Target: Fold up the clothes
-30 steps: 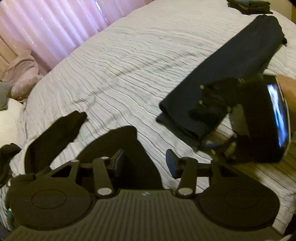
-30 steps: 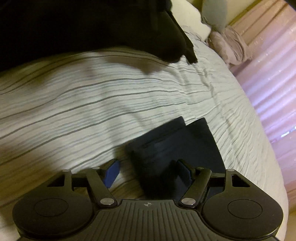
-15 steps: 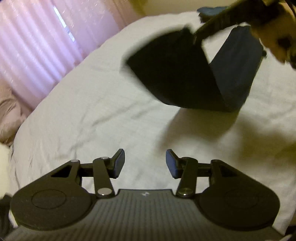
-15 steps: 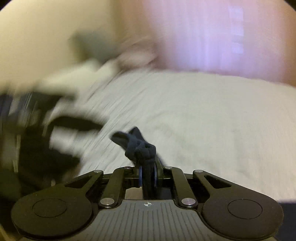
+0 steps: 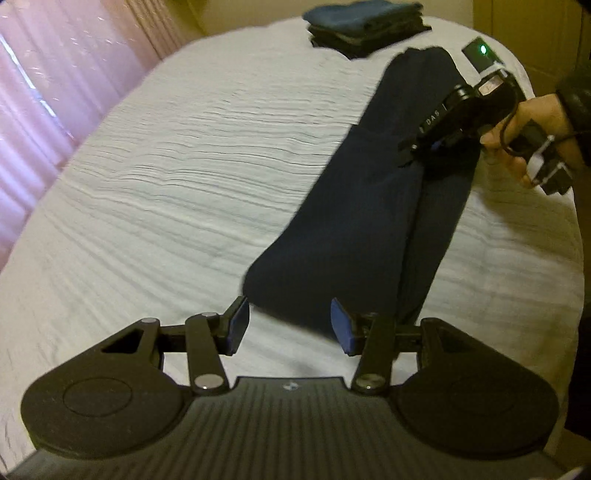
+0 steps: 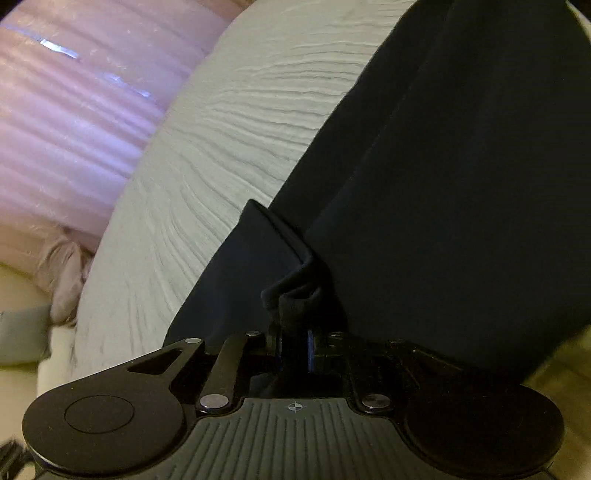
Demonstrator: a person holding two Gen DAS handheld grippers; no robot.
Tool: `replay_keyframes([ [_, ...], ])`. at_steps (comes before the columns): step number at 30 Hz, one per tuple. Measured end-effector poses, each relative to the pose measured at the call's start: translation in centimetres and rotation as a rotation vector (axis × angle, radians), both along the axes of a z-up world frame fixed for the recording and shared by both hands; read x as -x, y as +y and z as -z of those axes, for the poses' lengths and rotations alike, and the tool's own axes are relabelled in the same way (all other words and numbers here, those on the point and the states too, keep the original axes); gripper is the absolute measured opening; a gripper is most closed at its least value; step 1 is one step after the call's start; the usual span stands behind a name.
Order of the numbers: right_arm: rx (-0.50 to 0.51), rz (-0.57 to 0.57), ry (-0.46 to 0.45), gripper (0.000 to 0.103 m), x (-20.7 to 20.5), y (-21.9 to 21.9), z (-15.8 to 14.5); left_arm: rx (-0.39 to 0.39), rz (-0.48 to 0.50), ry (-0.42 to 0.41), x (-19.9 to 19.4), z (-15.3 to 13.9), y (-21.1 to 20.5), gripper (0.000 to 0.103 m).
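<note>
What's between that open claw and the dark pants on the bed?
Nothing visible. The left claw hangs open just before the near end of the pants, with only bare bedspread between. The right claw already pinches the pants.

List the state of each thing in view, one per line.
left gripper: open, holding nothing
right gripper: shut on the navy garment's edge
navy garment: lying long on the bed, partly folded
stack of clothes: folded, at the bed's far end
bedcover: spread, lightly wrinkled
</note>
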State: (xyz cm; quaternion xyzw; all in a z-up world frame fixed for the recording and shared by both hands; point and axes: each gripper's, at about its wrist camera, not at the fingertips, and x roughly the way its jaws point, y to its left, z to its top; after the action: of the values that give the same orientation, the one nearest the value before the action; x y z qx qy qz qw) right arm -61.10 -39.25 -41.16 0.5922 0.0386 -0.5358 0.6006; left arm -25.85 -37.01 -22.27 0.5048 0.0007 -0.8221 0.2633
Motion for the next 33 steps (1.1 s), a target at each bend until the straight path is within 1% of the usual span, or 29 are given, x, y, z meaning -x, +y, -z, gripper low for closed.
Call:
replay_keyframes([
  [2,-0.009,-0.034,-0.009,0.010,0.2,-0.6,-0.1,-0.012,0.011,-0.027,1.7,0.5,-1.0,0.045],
  [5,-0.049,-0.073,-0.020,0.010,0.7,-1.3,0.0,-0.017,0.038,-0.071,2.9,1.3,-2.1,0.045],
  [7,-0.049,-0.097,0.005,0.013,0.7,-2.1,-0.5,-0.011,0.071,-0.099,3.3,1.8,-2.8,0.045],
  [9,-0.044,-0.100,0.063,0.039,0.6,-2.4,-1.3,0.001,0.135,-0.133,3.2,2.5,-3.4,0.045],
  [11,-0.041,-0.066,0.130,0.047,0.8,-1.5,-2.5,0.021,0.209,-0.163,2.8,3.2,-3.9,0.045],
  [13,-0.037,-0.010,0.181,0.047,1.1,-0.6,-3.7,0.057,0.296,-0.187,2.0,4.0,-4.3,0.045],
  [15,0.000,-0.045,0.292,0.047,-0.4,0.7,-5.8,0.097,0.391,-0.213,1.0,4.8,-4.6,0.045],
  [16,0.019,-0.066,0.350,0.047,-1.2,1.4,-6.9,0.134,0.454,-0.229,0.2,5.2,-4.4,0.045],
  [17,0.049,-0.128,0.404,0.047,-3.0,2.1,-7.7,0.178,0.521,-0.245,-0.6,5.7,-4.2,0.045],
  [18,0.080,-0.197,0.456,0.052,-4.9,2.8,-8.4,0.228,0.596,-0.259,-1.5,6.4,-4.0,0.045],
  [19,0.111,-0.266,0.509,0.059,-6.8,3.4,-9.2,0.282,0.674,-0.272,-2.3,7.2,-3.6,0.050],
  [20,0.138,-0.329,0.538,0.077,-8.9,4.1,-9.4,0.335,0.752,-0.284,-3.2,8.0,-3.3,0.055],
  [21,0.165,-0.390,0.564,0.083,-11.1,4.7,-9.5,0.388,0.830,-0.292,-4.0,9.0,-3.0,0.065],
  [23,0.218,-0.514,0.615,0.083,-15.5,5.9,-9.7,0.491,0.989,-0.309,-5.5,11.3,-2.5,0.067],
  [24,0.224,-0.548,0.629,0.083,-17.2,6.2,-9.5,0.527,1.051,-0.319,-5.9,12.4,-2.4,0.067],
  [25,0.226,-0.577,0.641,0.083,-18.8,6.4,-9.4,0.553,1.100,-0.324,-6.2,13.3,-2.4,0.067],
  [27,0.214,-0.609,0.648,0.083,-20.4,6.5,-8.9,0.613,1.173,-0.317,-6.5,14.9,-2.8,0.066],
  [28,0.207,-0.624,0.651,0.083,-21.2,6.5,-8.6,0.642,1.193,-0.312,-6.4,15.6,-3.0,0.064],
  [29,0.207,-0.646,0.678,0.083,-22.1,6.7,-8.4,0.663,1.210,-0.305,-6.2,16.1,-3.4,0.062],
  [30,0.209,-0.669,0.710,0.083,-23.2,6.9,-8.3,0.672,1.224,-0.297,-5.9,16.5,-3.7,0.057],
  [31,0.215,-0.697,0.750,0.083,-24.2,7.4,-8.0,0.671,1.237,-0.292,-5.5,16.8,-4.0,0.046],
  [32,0.226,-0.735,0.797,0.083,-25.2,7.5,-7.8,0.646,1.252,-0.291,-5.1,17.0,-4.4,0.040],
  [33,0.255,-0.775,0.856,0.083,-25.8,8.3,-7.6,0.614,1.258,-0.292,-4.8,17.0,-4.8,0.031],
])
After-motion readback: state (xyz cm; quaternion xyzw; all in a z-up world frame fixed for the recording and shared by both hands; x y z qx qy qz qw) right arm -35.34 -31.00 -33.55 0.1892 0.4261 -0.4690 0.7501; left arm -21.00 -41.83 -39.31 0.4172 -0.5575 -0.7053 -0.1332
